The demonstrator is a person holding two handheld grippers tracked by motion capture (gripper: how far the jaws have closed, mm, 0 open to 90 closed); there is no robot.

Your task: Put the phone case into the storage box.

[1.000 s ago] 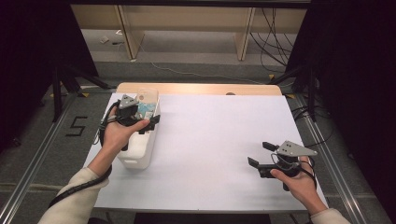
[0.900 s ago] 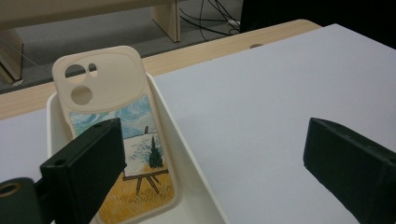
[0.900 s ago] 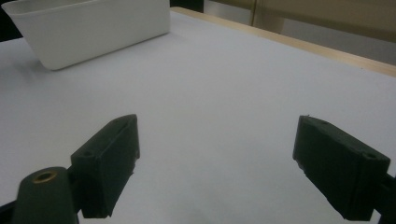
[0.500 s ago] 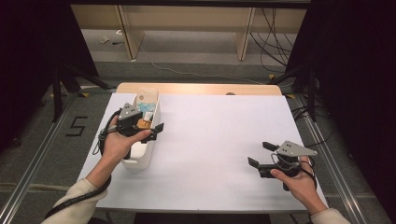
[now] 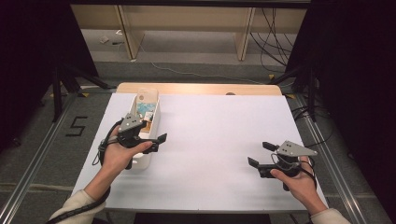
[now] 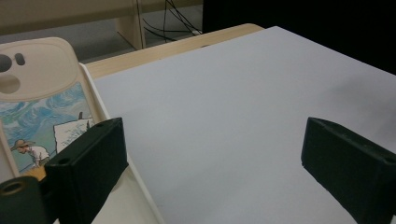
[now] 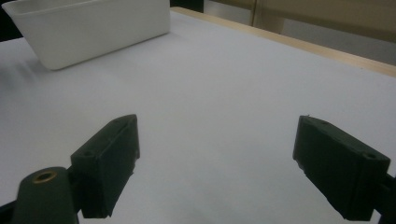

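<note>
A white bin (image 5: 152, 122) stands at the table's left side. In it leans a cream phone case (image 5: 146, 99), and a case with a painted blue scene (image 5: 146, 115) lies in front of it. My left gripper (image 5: 159, 143) hangs open and empty over the bin's right wall, pointing right. Seen from the left gripper view, the painted case (image 6: 42, 121) and the bin's rim (image 6: 95, 100) lie beside its left jaw, and the gripper (image 6: 215, 168) faces bare white sheet. At the near right, my right gripper (image 5: 260, 154) is open and empty above the table.
A white sheet (image 5: 219, 126) covers the table, with a wooden strip (image 5: 201, 88) along its far edge. In the right gripper view the bin (image 7: 93, 28) stands far ahead at the upper left of the open gripper (image 7: 219, 163). Cables lie on the floor beyond.
My left gripper has drawn back toward the person and to the right, from above the bin's far half to its right wall. The right gripper has stayed put.
</note>
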